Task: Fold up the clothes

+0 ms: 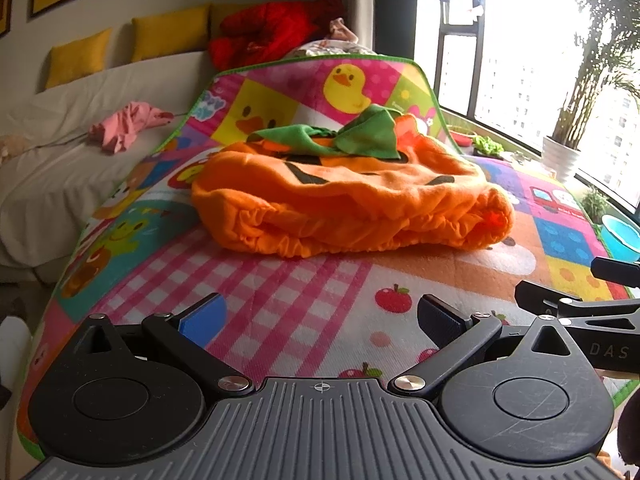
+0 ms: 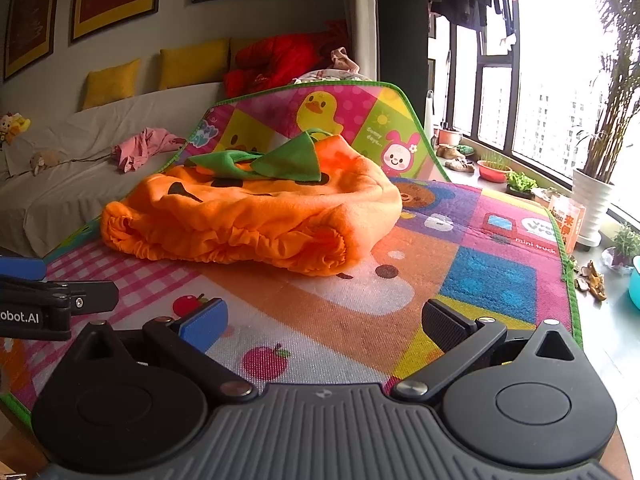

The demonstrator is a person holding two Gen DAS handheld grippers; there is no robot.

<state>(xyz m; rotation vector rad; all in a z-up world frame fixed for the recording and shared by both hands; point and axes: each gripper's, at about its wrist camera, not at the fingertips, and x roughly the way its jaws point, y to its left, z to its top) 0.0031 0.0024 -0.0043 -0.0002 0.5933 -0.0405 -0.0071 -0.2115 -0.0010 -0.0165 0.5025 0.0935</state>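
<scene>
Your left claw (image 1: 320,320) and right claw (image 2: 322,326) both hover with fingers spread apart and empty, side by side above the colourful play mat (image 1: 304,300), while the orange pumpkin costume (image 1: 348,200) lies bunched on the mat well ahead of them.

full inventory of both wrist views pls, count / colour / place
pumpkin costume: 1, orange with green collar, middle of mat
play mat: 1, multicoloured cartoon squares, under costume, far end curled up
pink garment: 1, pink, on sofa left of mat
sofa: 1, white cover, left side
cushions: at least 3, yellow, along sofa back
red garment: 1, red, far end of sofa
potted plant: 1, white pot, window ledge
left gripper: 1, black, open, empty
right gripper: 1, black, open, empty
</scene>
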